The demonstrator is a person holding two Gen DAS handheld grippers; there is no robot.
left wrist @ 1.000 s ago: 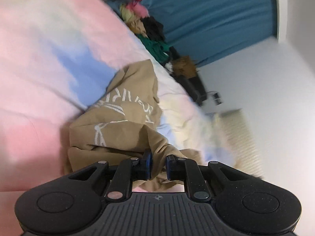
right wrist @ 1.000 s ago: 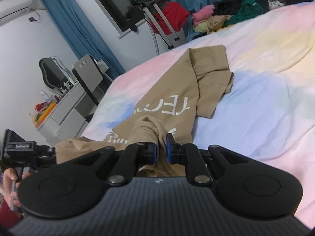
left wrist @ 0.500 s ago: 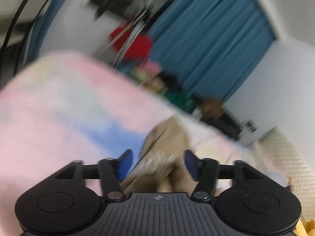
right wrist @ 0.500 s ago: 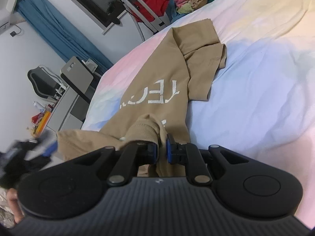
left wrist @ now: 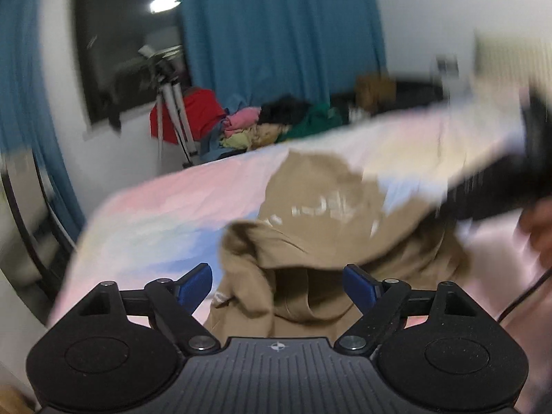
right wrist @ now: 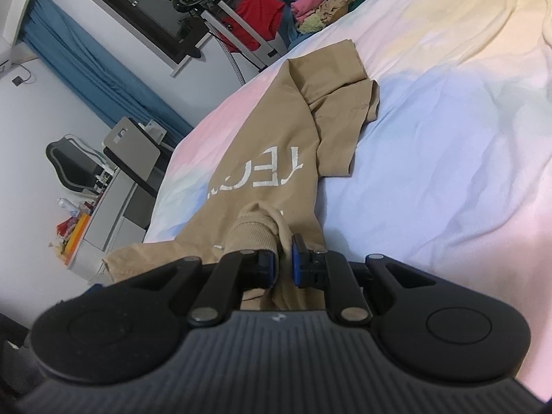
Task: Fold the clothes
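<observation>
A tan sweatshirt (right wrist: 276, 158) with white lettering lies lengthwise on the pastel bedsheet (right wrist: 448, 138). My right gripper (right wrist: 283, 252) is shut on its ribbed cuff (right wrist: 252, 231) and holds that end bunched up off the sheet. In the left wrist view the same sweatshirt (left wrist: 321, 214) is blurred, its near edge lifted into a hollow fold. My left gripper (left wrist: 276, 272) is opening, its jaws wide. The cloth lies ahead of and between the blue pads (left wrist: 193, 281), which do not press on it. A dark blurred gripper body (left wrist: 510, 186) and a hand (left wrist: 538, 231) show at the right edge.
A heap of coloured clothes (right wrist: 327, 3) lies past the far end of the bed, beside a red garment on a metal stand (right wrist: 255, 10). A desk and chair (right wrist: 114, 186) stand left of the bed. Blue curtains (left wrist: 276, 34) and a dark window (left wrist: 131, 51) lie behind.
My left gripper let go of the tan cloth, opened wide, rolled towards level and swung across the bed's near end. The right gripper stayed shut on the cuff and rolled slightly.
</observation>
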